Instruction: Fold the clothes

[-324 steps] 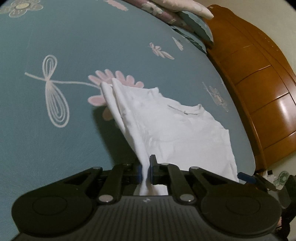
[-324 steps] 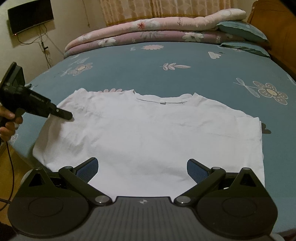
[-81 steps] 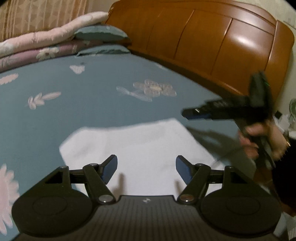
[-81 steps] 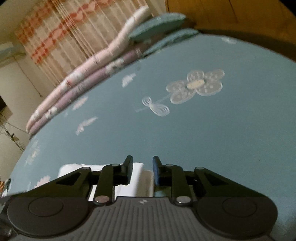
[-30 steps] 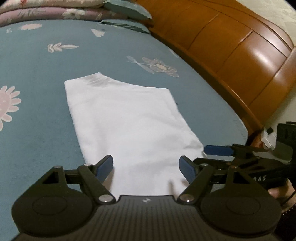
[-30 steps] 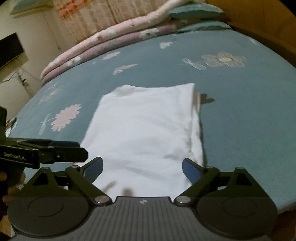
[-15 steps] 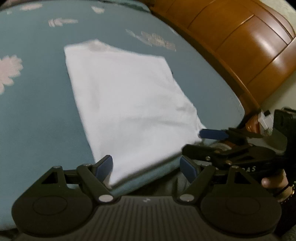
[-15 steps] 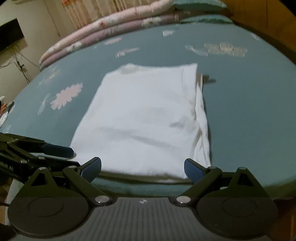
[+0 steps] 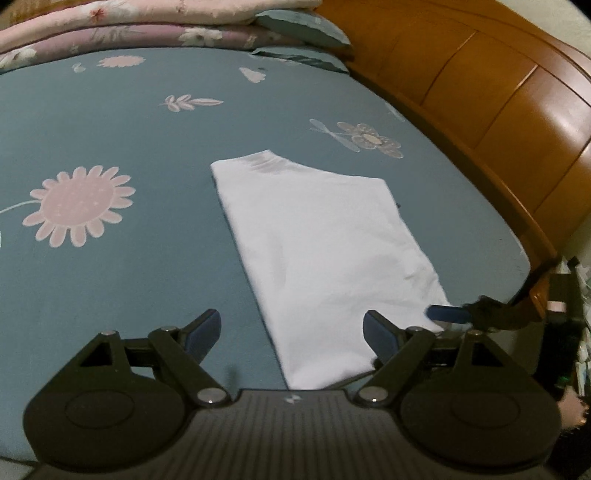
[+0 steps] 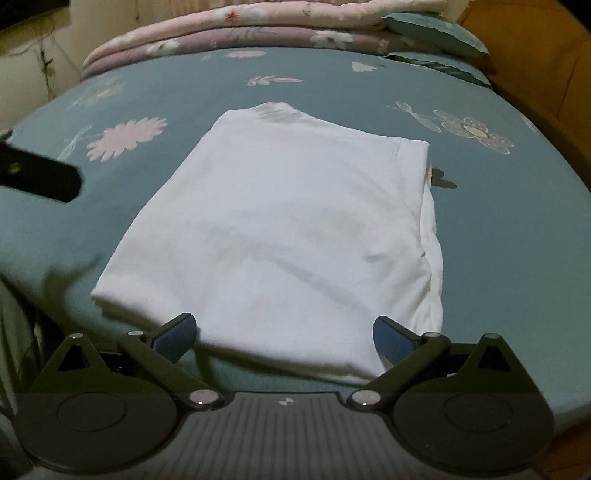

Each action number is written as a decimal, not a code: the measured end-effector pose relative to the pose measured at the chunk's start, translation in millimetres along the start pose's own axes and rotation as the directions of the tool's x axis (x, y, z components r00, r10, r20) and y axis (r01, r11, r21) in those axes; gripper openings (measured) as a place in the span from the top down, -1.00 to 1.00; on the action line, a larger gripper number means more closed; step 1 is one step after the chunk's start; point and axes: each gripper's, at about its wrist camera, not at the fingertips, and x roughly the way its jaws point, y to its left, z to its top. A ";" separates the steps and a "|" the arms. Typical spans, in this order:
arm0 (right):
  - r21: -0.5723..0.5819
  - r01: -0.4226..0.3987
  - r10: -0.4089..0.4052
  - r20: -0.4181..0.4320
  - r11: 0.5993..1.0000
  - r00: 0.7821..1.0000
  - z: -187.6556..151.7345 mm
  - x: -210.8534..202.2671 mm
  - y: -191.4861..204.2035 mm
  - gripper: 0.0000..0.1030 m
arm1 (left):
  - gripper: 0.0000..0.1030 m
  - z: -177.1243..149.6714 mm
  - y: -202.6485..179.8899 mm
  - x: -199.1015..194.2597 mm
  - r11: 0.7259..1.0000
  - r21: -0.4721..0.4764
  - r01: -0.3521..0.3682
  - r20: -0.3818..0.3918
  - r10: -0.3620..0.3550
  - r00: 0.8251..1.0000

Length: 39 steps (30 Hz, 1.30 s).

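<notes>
White T-shirt (image 10: 280, 229) on the teal flowered bedsheet (image 10: 517, 258), near the bed's front edge, already folded lengthwise into a narrow rectangle. Sleeves and sides tucked in, collar end (image 10: 275, 110) at the far end toward the stacked quilts (image 10: 240, 26), hem end nearest the cameras. Right long edge a little untidy: lower layers peeking out beyond the top layer along that side (image 10: 432, 236). Judged roughly halfway done. Probably left: at least one crosswise fold, hem end up toward the collar, and perhaps a tidy of that loose edge.

Left gripper (image 9: 291, 332): jaws wide and opening further, nothing pressed between the pads. Left pad (image 9: 203, 332) over bare sheet, right pad (image 9: 380, 336) over the shirt, so the shirt's left hem corner lies below the gap. Contact with the cloth not clear from this view.

Right gripper (image 10: 284, 338): jaws spread as wide as seen and opening, gripping nothing. Both blue pads (image 10: 173, 338) straddling the near hem end, shirt's front edge in the gap, no pinch visible. One blue fingertip of this gripper also visible in the left wrist view (image 9: 447, 314), just beside the shirt's right hem corner.

Both tools empty, poised at the hem corners, likely for the next fold.
</notes>
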 end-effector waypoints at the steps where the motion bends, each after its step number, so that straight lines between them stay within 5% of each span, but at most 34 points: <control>1: -0.005 0.001 0.000 0.012 1.000 1.000 1.0 -4.9 0.9 -1.00 | -0.63 0.9 0.1 1.1 1.000 0.000 -0.004 0.002 0.004 1.000; 6: -0.053 -0.047 0.051 0.075 0.997 0.996 17.7 -12.8 15.9 -1.00 | -0.63 0.6 -4.1 -2.7 0.999 0.031 -0.019 0.017 0.018 1.000; 10: -0.095 -0.037 0.040 0.036 0.995 0.999 20.7 10.3 32.9 -1.00 | -0.63 -2.0 -4.1 -8.3 0.998 0.050 -0.049 0.019 0.048 0.999; 17: -0.034 -0.025 0.025 -0.014 0.999 1.000 9.2 4.4 18.7 -1.00 | -0.63 -4.7 6.5 2.0 0.998 0.031 -0.059 -0.006 0.059 0.998; 27: 0.043 -0.001 -0.001 0.052 0.999 0.999 29.7 -2.9 -10.2 -1.00 | -0.63 -7.8 1.1 23.8 0.998 0.048 -0.045 -0.053 0.048 0.997; 35: 0.071 -0.110 0.096 0.179 0.991 0.979 62.7 17.8 -31.6 -1.00 | -0.63 -8.8 17.2 23.1 0.994 0.006 -0.105 -0.065 0.105 0.992; 39: 0.125 -0.164 0.142 0.172 0.978 0.975 67.5 38.8 -47.6 -1.00 | -0.63 -7.2 22.5 24.6 0.992 -0.003 -0.122 -0.076 0.122 0.990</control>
